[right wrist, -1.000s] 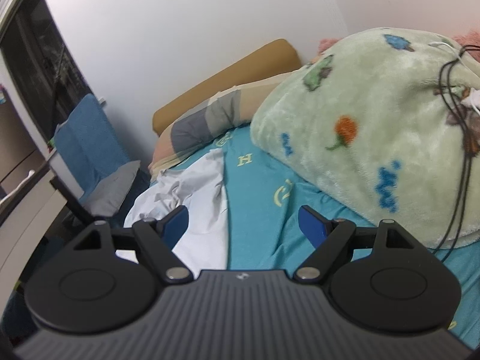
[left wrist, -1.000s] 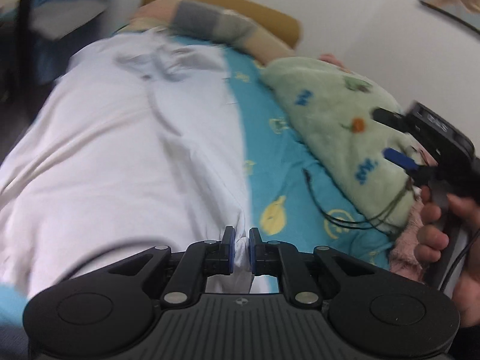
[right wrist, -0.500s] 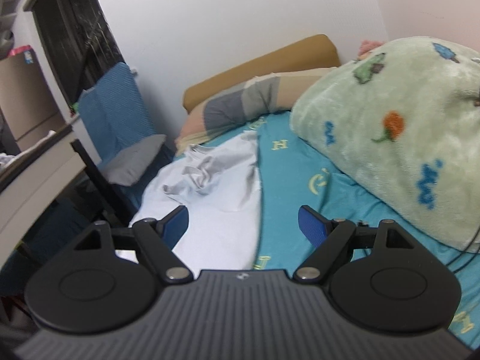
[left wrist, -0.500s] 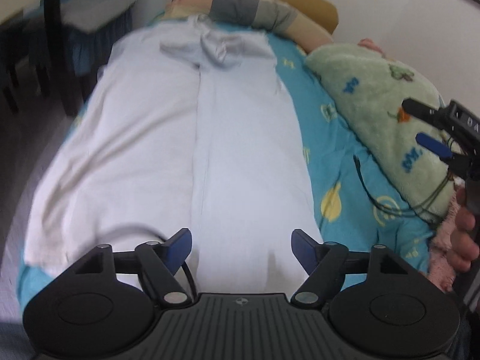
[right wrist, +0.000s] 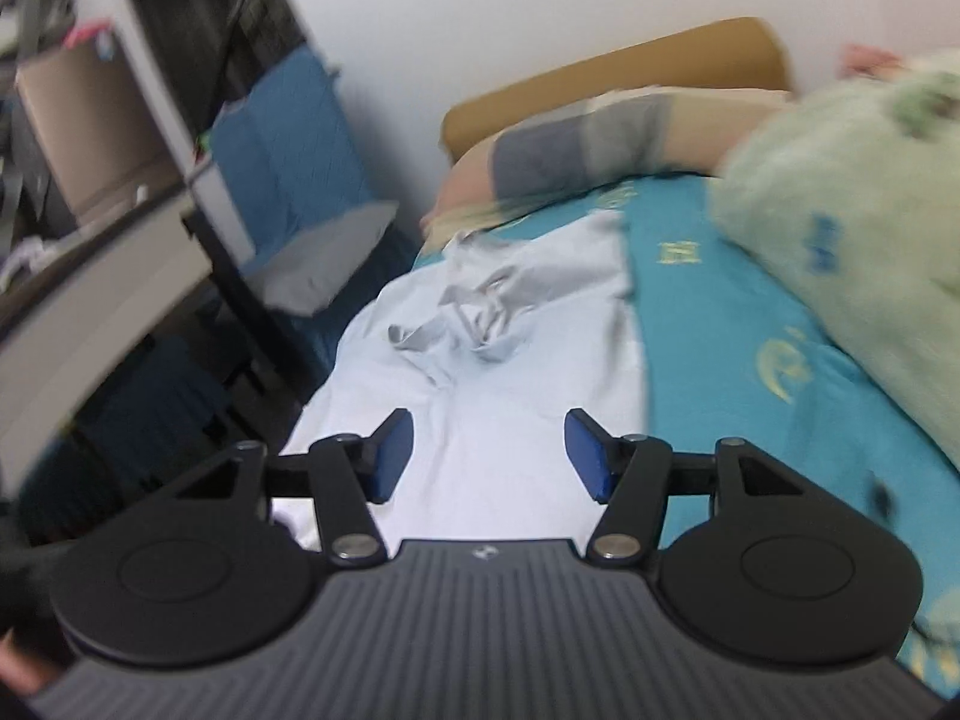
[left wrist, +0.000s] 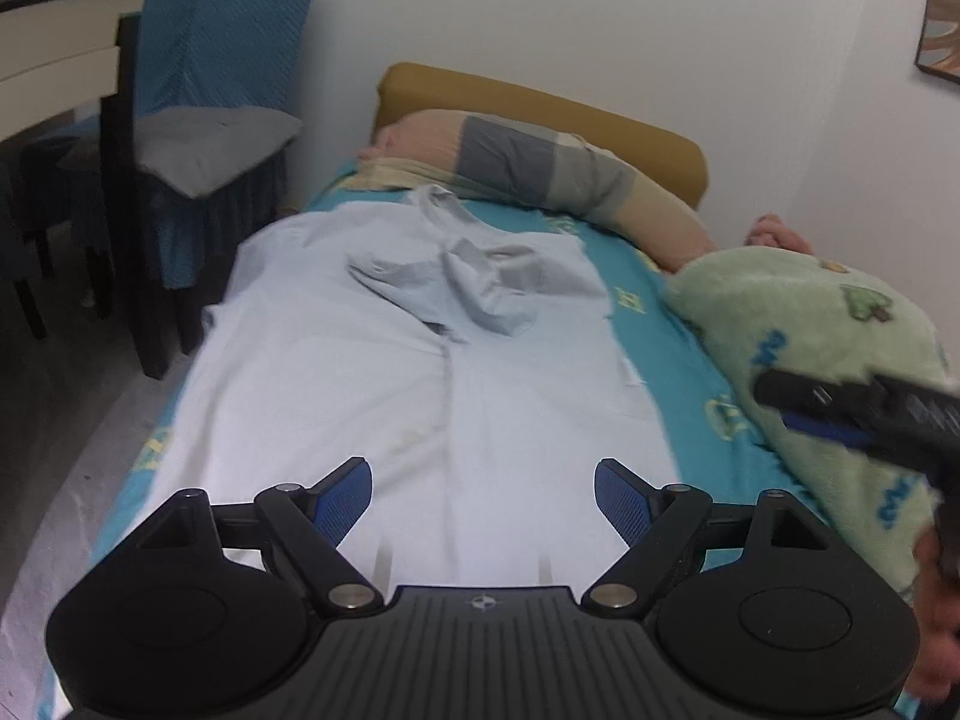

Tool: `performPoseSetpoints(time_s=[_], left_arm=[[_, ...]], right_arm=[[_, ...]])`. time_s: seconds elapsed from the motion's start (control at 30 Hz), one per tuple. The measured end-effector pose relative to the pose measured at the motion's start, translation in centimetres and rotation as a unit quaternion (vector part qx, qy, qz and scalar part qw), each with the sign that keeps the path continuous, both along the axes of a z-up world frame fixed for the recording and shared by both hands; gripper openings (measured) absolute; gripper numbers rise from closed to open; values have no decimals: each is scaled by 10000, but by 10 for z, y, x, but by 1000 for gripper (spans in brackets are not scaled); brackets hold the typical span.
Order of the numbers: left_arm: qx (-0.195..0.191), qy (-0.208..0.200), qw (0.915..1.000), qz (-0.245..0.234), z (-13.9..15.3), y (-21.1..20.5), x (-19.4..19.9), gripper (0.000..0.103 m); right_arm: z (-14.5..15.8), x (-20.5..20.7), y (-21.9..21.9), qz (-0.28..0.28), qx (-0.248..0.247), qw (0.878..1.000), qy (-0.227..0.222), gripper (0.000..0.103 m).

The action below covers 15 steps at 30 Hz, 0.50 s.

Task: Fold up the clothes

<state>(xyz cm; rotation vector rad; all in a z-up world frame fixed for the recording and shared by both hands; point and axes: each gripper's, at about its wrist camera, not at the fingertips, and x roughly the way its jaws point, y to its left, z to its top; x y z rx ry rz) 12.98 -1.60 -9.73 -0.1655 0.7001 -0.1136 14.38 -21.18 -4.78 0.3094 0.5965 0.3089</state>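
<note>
Both grippers, left gripper (left wrist: 483,498) and right gripper (right wrist: 489,450), now gape empty; left just released garment (left wrist: 420,372) (spread flat, far end crumpled).

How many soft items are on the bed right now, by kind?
White garment: 1
Striped pillow: 1
Green fleece blanket: 1
Total: 3, all on the teal sheet.
</note>
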Motion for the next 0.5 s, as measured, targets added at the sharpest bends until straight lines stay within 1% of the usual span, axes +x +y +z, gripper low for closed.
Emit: performPoseSetpoints(time_s=[0.13, 0.2, 0.3, 0.37, 0.4, 0.43, 0.47, 0.5], left_arm=[[-217, -12, 9996, 191, -15, 23, 19, 83], [-311, -44, 9989, 343, -23, 37, 26, 83], [-460, -34, 9978, 475, -36, 55, 36, 83], [-578, -25, 9969, 529, -42, 63, 42, 83], [-640, -26, 9964, 551, -44, 66, 44, 82], [-702, -27, 9959, 573, -47, 70, 47, 82], [-765, -27, 9953, 595, -49, 74, 49, 82], [-827, -28, 9947, 616, -52, 77, 52, 82]], right_arm=[[-22, 96, 58, 297, -455, 9985, 77, 59], [-37, 141, 84, 301, -660, 9973, 126, 55], [-61, 198, 115, 299, -1235, 9918, 124, 53], [-77, 228, 125, 227, -1502, 9881, 256, 50], [-85, 243, 130, 195, -1615, 9862, 324, 30], [-88, 253, 131, 194, -1568, 9867, 381, 19], [-88, 259, 132, 244, -1514, 9876, 324, 8], [-86, 265, 134, 304, -1459, 9885, 255, 6]])
